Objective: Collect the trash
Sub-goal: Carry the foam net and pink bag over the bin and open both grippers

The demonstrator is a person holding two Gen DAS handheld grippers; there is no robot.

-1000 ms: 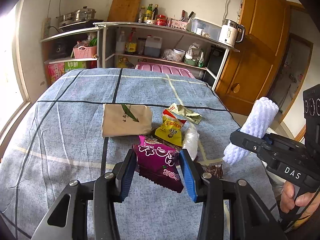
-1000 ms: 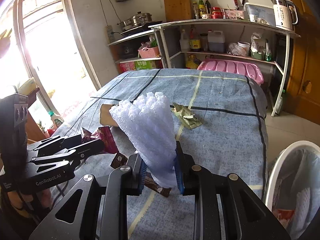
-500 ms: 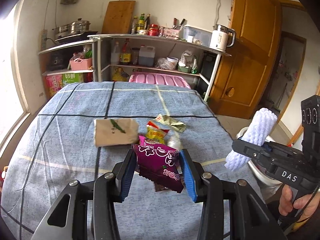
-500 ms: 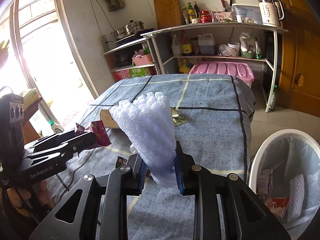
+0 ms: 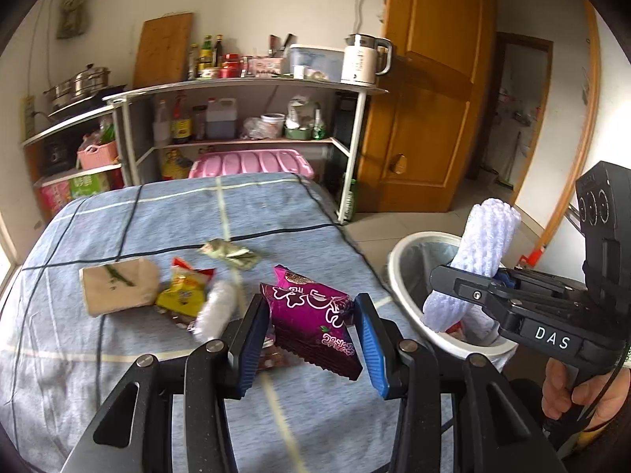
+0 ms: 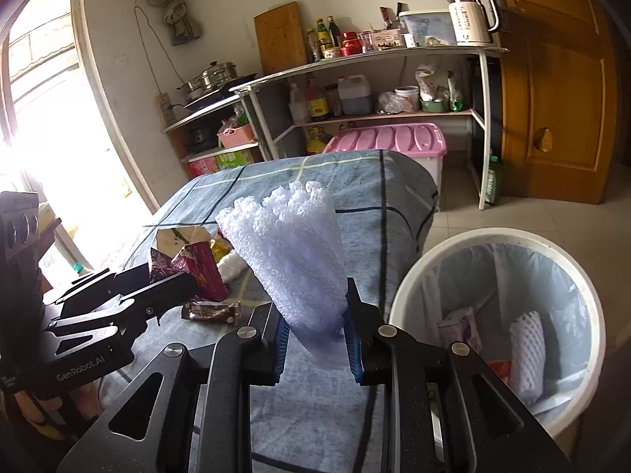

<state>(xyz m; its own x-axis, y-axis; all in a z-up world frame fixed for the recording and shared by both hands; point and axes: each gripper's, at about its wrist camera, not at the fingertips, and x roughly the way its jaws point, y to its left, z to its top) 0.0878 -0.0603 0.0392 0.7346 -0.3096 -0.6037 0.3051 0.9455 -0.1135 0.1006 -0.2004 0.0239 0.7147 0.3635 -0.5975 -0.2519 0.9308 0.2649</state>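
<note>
My left gripper is shut on a purple snack wrapper and holds it above the table's right side. My right gripper is shut on a white foam net sleeve; in the left wrist view the sleeve hangs over the white trash bin. The bin stands on the floor right of the table and holds another foam sleeve and wrappers. On the table lie a brown paper bag, a yellow wrapper, a white piece and a green wrapper.
The table has a blue checked cloth. A small brown wrapper lies near its front edge. Behind stand metal shelves with bottles, a pink storage box and a wooden door.
Both grippers have swung right toward the trash bin, each still holding its item. The bin has come into the left wrist view, and the foam sleeve now hangs over it.
</note>
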